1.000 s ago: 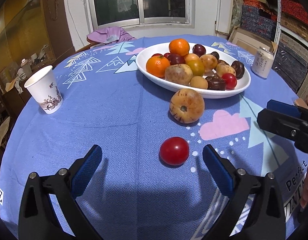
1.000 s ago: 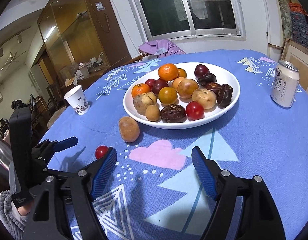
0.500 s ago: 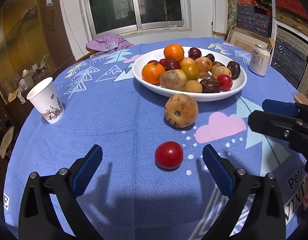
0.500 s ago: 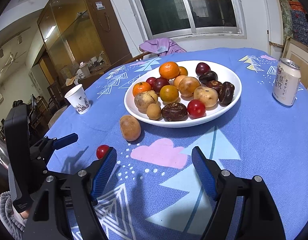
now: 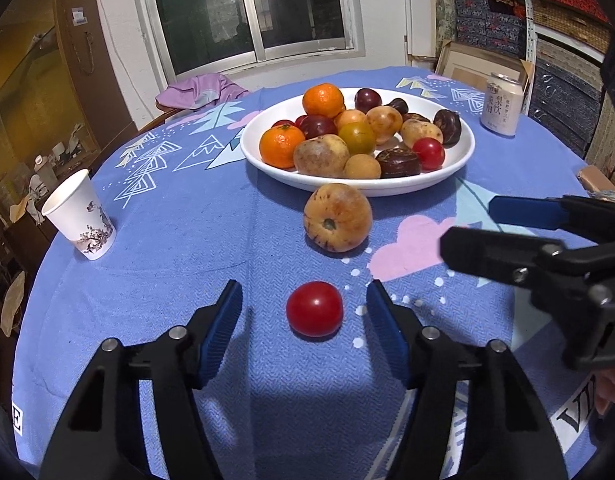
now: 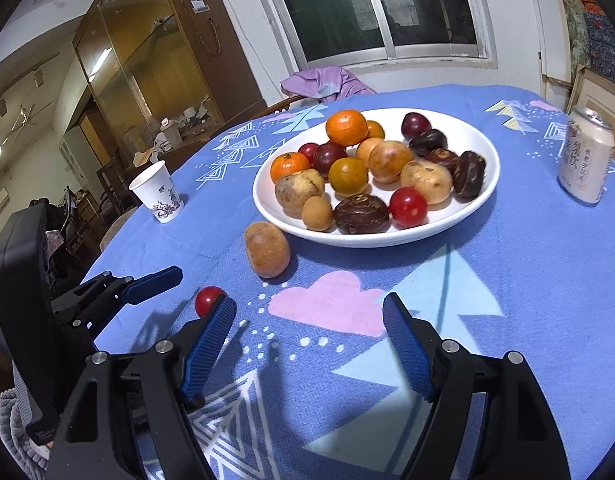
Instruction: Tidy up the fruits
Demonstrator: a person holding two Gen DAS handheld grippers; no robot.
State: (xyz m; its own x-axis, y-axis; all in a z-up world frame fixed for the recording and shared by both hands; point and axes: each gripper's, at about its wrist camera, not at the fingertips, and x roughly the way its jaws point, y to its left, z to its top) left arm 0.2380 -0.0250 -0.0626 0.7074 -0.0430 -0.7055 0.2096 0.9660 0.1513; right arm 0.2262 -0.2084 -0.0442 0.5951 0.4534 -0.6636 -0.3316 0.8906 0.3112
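Note:
A small red tomato (image 5: 314, 309) lies on the blue tablecloth between the blue pads of my left gripper (image 5: 305, 312). The jaws are closing on it, with a gap still showing on each side. Beyond it rests a brown speckled fruit (image 5: 337, 217), just in front of the white bowl (image 5: 459, 160) heaped with several fruits. My right gripper (image 6: 309, 334) hovers open over bare cloth, nothing between its fingers. In the right wrist view the tomato (image 6: 208, 299) peeks out behind the left finger, and the brown fruit (image 6: 267, 249) lies before the bowl (image 6: 483, 196).
A paper cup (image 5: 80, 216) stands at the left of the round table, a drink can (image 5: 501, 104) at the far right beyond the bowl. A purple cloth (image 5: 199, 90) hangs over a chair at the far edge. Shelves of boxes fill the right wall.
The left gripper's jaws have narrowed around the red tomato, which now lies centred between them. The right gripper has kept its place and opening.

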